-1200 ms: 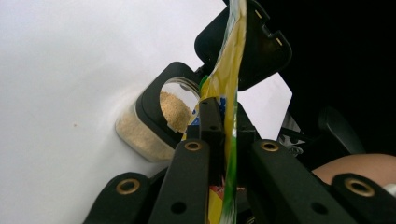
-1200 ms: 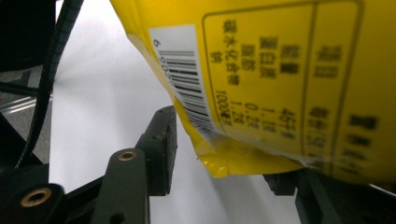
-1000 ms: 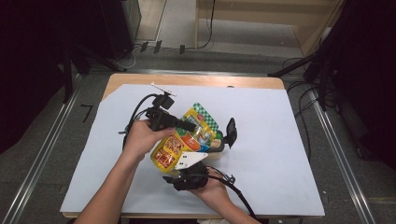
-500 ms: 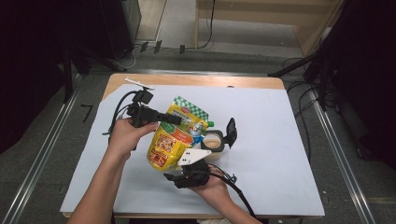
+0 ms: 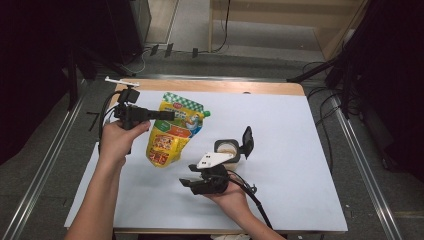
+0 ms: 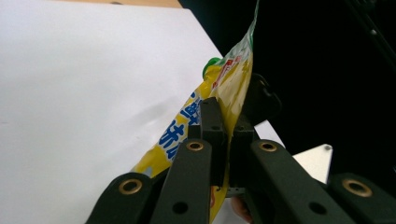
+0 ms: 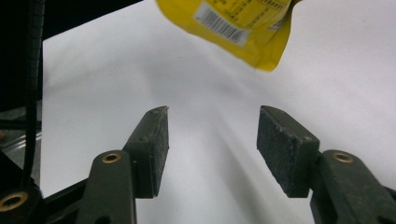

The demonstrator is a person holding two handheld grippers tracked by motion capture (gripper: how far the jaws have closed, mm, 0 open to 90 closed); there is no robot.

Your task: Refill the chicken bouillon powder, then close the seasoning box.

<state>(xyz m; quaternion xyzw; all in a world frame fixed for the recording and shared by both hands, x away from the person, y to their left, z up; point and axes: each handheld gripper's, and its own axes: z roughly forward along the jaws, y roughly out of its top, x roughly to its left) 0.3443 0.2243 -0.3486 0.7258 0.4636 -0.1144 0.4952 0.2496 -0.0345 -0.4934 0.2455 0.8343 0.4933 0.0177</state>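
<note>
High view, near edge first: right tool [image 5: 186,183], black, jointed, capped by a pale three-cornered plate, cradled in an upturned palm low over the table [image 5: 300,150]. Jaws parted wide, having just opened further, nothing between them. Same seen in right gripper view: two flat, matt, rough-grained pads [image 7: 285,149] standing apart over bare white sheet, with the pouch's crimped yellow bottom corner and barcode hanging above and beyond.

Just past the right tool: small round tub [image 5: 226,148], pale contents, black hinged lid [image 5: 246,141] tipped up at its far side. Standing on the white sheet, well clear of the pouch.

Farther left: pouch [image 5: 172,132], glossy yellow film, printed, green-and-white chequered band along the sealed top, green cap at one upper corner. Held up off the table, tilted, bottom end hanging toward the near side. Left tool [image 5: 167,115], black with trailing cable, clamped tight on the pouch's upper left edge. Left gripper view: jaws pressed together with thin, crinkled film pinched flat between them, blue lettering on yellow running up past the pads [image 6: 212,123].

Beyond: smooth white covering over the tabletop, strip of bare wood along the far edge.
</note>
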